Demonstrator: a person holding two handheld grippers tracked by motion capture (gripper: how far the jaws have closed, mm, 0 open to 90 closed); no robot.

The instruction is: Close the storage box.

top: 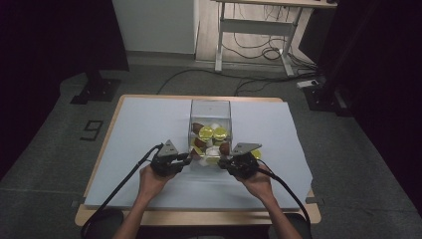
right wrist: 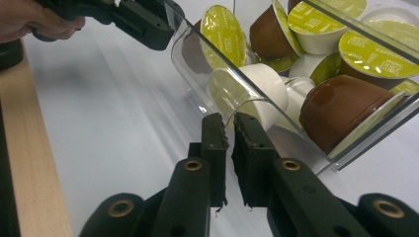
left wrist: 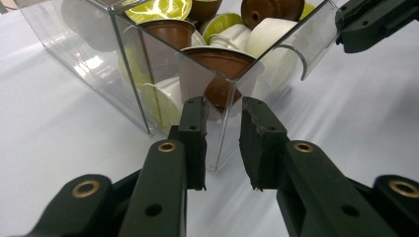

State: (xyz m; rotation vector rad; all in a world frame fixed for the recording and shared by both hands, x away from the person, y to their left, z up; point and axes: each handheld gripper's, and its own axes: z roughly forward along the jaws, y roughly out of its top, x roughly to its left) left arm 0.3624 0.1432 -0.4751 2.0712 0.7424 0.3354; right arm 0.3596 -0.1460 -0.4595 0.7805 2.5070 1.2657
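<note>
My right gripper (right wrist: 228, 129) is clamped on the near wall of the box (top: 211, 107); my left gripper (left wrist: 223, 114) straddles its corner, ajar. Next, I judge: close left, then lift evenly.

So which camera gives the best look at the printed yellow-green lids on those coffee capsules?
The right gripper view: the lids face it close up, print visible. The left gripper view catches one lid at its top edge; the high view shows small yellow discs.

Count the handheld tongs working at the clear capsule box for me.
2. The left tongs straddle the near left corner of the clear box. The right tongs pinch its near wall beside the curved cutout. None appear hidden.
</note>
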